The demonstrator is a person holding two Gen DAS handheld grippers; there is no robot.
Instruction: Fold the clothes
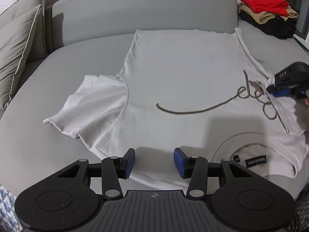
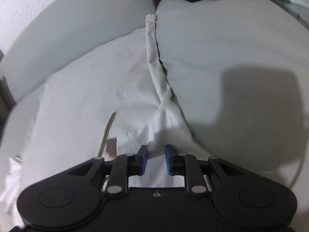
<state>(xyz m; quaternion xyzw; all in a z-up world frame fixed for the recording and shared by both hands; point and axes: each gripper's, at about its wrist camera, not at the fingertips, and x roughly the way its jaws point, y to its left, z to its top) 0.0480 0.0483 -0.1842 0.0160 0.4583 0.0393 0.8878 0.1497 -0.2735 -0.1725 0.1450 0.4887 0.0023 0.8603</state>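
Observation:
A white T-shirt (image 1: 173,73) with a brown script print lies spread on the grey sofa seat (image 1: 63,65), neck label toward me. Its left sleeve (image 1: 90,104) lies flat. My left gripper (image 1: 154,162) is open and empty, just above the shirt's near shoulder edge. My right gripper (image 1: 278,90) is at the right edge of the left wrist view, holding the shirt's right side folded over onto the print. In the right wrist view the shirt (image 2: 81,104) runs away from me and my right gripper (image 2: 156,159) has white fabric between its pads, which stand a little apart.
A stack of folded clothes (image 1: 268,13), red on top of tan and black, sits at the sofa's far right. Grey-green cushions (image 1: 17,44) lean at the left. The sofa back (image 1: 135,13) rises behind the shirt.

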